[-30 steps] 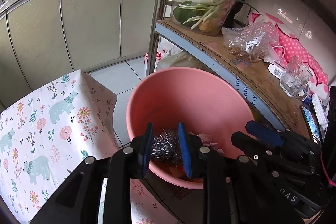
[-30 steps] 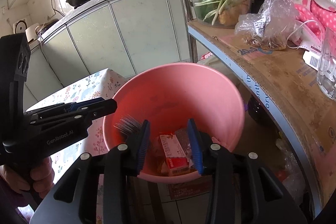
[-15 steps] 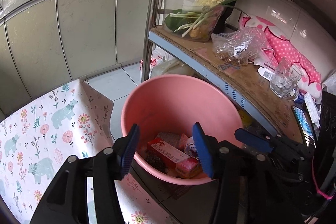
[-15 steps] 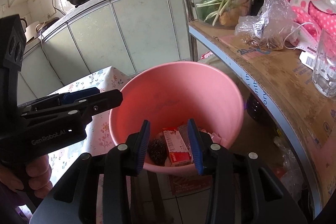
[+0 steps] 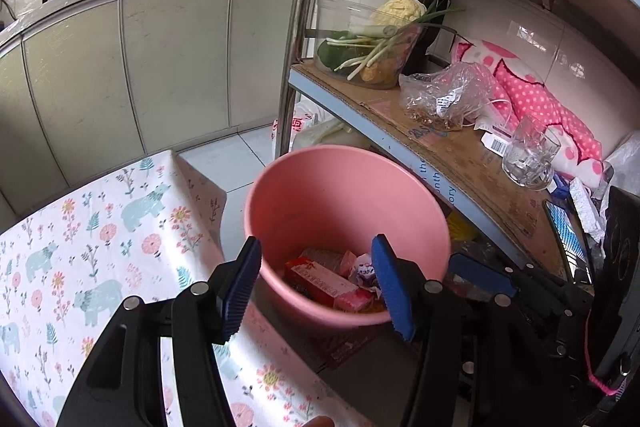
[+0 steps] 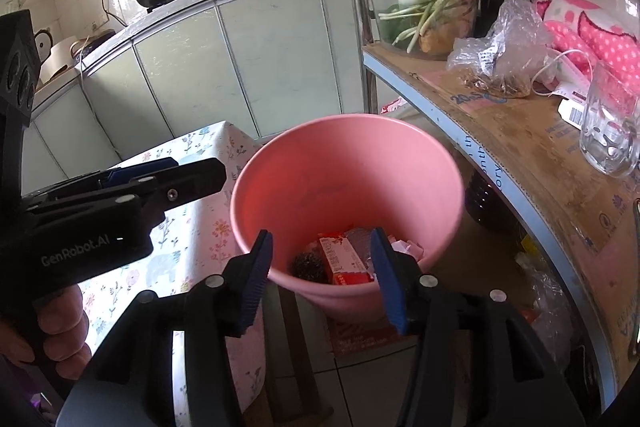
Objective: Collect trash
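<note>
A: In the left wrist view, the left gripper (image 5: 316, 283) hangs above the round pink plastic bin (image 5: 304, 187), which stands on the floor beside the floral-clothed desk (image 5: 80, 247). Its jaws have just been opening and now stand released, with nothing between them. The trash, a red cardboard box (image 5: 320, 281) among crumpled wrappers (image 5: 366, 273), lies at the bin's bottom.

B: And in the right wrist view, the right gripper (image 6: 320, 277) hangs over the same bin, its jaws also just been opening, empty. A dark steel scourer (image 6: 310, 265) lies beside the box.

A: Risks?

B: The grippers sit close together; I judge a careless swing could knock them, or tip the light bin.
</note>
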`<state>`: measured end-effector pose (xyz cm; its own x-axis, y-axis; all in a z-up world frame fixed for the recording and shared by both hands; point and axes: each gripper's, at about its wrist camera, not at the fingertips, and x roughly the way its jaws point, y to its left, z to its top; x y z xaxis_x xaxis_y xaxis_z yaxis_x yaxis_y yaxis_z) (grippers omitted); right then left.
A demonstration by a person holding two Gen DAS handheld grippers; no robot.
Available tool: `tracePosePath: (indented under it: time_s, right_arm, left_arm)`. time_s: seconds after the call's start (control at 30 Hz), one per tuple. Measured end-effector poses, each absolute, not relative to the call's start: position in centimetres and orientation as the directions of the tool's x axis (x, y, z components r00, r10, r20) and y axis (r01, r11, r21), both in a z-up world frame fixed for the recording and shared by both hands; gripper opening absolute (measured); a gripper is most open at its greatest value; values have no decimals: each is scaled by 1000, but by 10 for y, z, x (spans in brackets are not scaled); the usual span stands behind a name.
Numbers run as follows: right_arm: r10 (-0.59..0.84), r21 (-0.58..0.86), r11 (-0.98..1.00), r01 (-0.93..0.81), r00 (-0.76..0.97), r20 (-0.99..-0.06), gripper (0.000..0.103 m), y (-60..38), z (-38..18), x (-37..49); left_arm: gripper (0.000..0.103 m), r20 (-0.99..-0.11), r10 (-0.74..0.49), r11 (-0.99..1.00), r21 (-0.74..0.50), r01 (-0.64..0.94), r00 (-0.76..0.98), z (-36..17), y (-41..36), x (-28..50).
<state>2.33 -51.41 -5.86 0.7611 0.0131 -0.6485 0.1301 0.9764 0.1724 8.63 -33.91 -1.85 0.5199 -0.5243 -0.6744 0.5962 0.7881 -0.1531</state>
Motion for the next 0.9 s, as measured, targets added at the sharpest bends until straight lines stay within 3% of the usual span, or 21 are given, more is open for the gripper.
tracePosePath:
  time_s: [0.9]
  right_arm:
    - [41, 129, 990, 48, 792, -609, 56, -441, -34, -7]
  left_arm:
    - [57, -680, -437, 864, -135, 486, 589, -14, -249, 51]
